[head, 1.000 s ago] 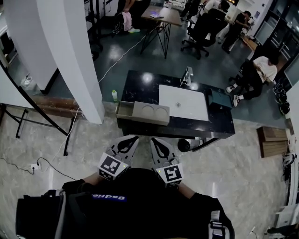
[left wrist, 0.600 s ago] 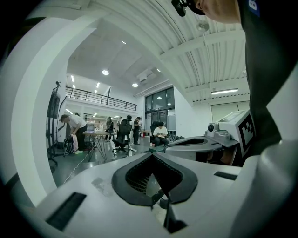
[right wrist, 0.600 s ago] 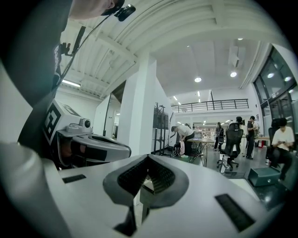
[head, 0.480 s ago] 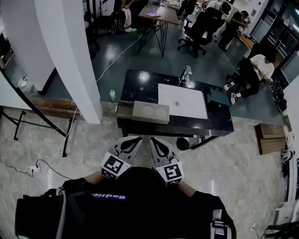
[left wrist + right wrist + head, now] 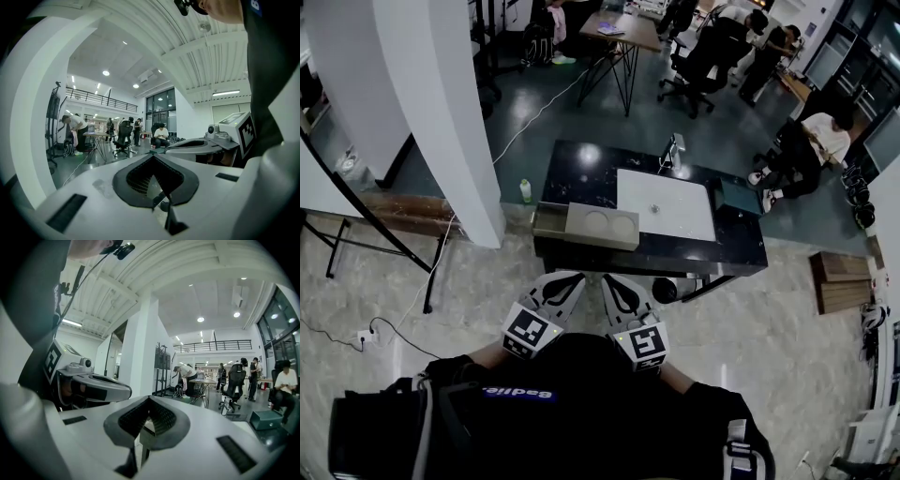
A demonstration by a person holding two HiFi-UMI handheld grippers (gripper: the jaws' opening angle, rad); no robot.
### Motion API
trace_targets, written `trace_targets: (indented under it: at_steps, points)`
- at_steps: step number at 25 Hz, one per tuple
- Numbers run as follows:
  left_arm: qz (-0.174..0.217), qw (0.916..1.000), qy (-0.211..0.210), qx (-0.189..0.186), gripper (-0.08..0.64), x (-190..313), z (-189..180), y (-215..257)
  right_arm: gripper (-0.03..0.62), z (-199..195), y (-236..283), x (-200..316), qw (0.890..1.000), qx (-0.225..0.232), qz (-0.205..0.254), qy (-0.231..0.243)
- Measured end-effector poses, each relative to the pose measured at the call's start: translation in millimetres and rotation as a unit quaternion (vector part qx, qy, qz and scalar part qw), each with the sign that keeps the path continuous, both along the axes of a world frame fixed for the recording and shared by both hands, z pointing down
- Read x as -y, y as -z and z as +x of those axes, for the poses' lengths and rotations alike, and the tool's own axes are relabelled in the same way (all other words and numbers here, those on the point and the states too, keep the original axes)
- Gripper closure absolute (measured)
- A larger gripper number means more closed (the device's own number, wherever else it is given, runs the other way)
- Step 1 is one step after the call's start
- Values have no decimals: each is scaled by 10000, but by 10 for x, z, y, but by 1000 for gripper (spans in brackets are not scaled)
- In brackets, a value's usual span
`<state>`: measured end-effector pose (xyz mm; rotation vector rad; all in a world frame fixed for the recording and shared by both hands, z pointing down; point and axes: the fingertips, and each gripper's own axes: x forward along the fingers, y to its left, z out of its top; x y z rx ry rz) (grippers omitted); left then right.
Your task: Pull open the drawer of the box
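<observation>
Close to the person's chest, the left gripper (image 5: 565, 278) and right gripper (image 5: 615, 282) are staying put as a second ago, each with its jaws pressed together on nothing, so the task isn't advancing. Well beyond them on the black table (image 5: 741, 255), the box (image 5: 602, 227) is sitting with its drawer (image 5: 548, 220) seemingly jutting out leftward. It is showing too small to judge how far out the drawer is, or its handle.
</observation>
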<state>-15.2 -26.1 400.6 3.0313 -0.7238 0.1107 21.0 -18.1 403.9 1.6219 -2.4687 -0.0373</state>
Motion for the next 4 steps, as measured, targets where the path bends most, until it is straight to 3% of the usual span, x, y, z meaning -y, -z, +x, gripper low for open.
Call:
trace_targets:
  at_steps: [4]
  points:
    - [4, 10000, 8, 11, 558, 19, 6, -10, 592, 7, -14, 20, 10000, -34, -14, 33]
